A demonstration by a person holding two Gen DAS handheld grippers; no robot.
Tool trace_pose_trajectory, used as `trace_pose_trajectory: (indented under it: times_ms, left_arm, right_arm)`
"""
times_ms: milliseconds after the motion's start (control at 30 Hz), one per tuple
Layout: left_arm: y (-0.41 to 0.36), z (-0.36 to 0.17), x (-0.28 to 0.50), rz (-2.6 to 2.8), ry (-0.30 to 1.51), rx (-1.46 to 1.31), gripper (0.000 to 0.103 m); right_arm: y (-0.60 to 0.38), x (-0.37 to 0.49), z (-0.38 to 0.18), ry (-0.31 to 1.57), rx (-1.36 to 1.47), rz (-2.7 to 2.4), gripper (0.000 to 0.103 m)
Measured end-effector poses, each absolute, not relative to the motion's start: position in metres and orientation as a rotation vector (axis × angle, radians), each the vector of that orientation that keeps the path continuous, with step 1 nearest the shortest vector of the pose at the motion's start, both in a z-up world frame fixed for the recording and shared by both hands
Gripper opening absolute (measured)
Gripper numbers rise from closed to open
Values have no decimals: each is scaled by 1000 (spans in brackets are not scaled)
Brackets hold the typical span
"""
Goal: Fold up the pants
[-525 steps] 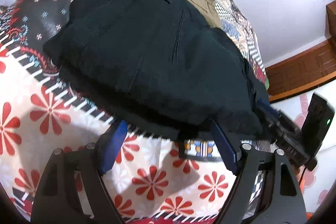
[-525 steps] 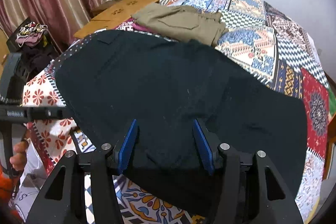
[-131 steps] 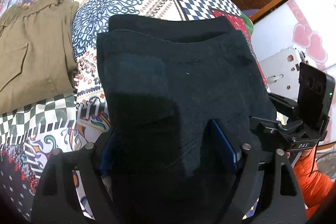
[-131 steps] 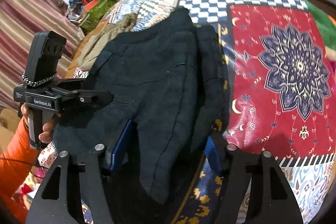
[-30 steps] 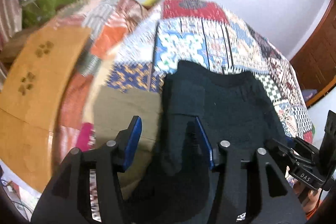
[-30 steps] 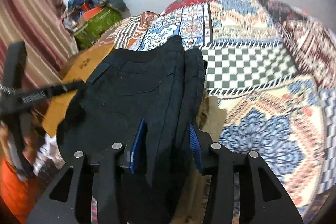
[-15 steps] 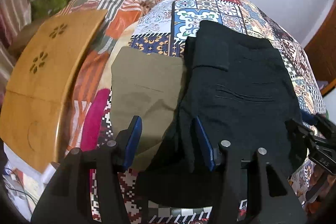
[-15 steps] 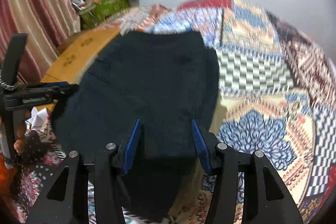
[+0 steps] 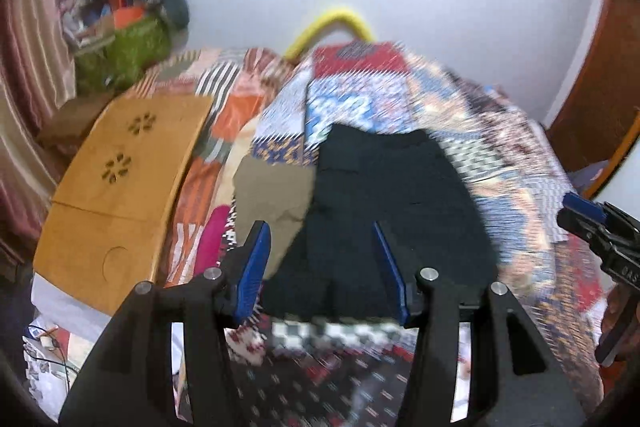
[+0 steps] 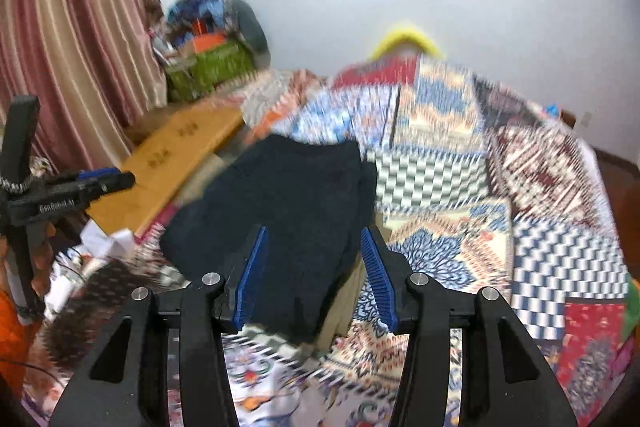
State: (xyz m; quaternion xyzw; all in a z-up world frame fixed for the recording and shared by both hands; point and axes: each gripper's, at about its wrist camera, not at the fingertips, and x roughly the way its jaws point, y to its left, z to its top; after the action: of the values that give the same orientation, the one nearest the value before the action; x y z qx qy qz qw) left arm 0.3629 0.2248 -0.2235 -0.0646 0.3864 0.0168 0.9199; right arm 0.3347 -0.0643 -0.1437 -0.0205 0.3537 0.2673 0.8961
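Note:
The folded black pants (image 9: 384, 211) lie on the patchwork bedspread (image 9: 516, 163), partly on top of folded olive pants (image 9: 272, 191). My left gripper (image 9: 326, 273) is open and empty, pulled back above the near edge of the black pants. In the right wrist view the black pants (image 10: 288, 219) lie the same way, with an olive edge (image 10: 340, 311) showing under them. My right gripper (image 10: 312, 277) is open and empty, back from the pile. Both views are motion-blurred.
A wooden lap table (image 9: 120, 187) lies to the left of the pile. A heap of bags and clothes (image 9: 124, 27) sits in the far left corner by a striped curtain (image 10: 72, 27). A yellow curved object (image 9: 328, 27) is at the bed's far end. White wall behind.
Both grippers have let go of the black pants, opened and drawn back and up. The black pants now rest on the olive pants.

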Motion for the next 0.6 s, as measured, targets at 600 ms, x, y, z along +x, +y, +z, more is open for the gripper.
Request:
trace_pose_trajectory:
  times_ms: [600]
  left_arm:
    - [132, -56, 129, 2, 353, -59, 52]
  right_arm:
    - [-104, 141, 12, 324, 27, 654, 45]
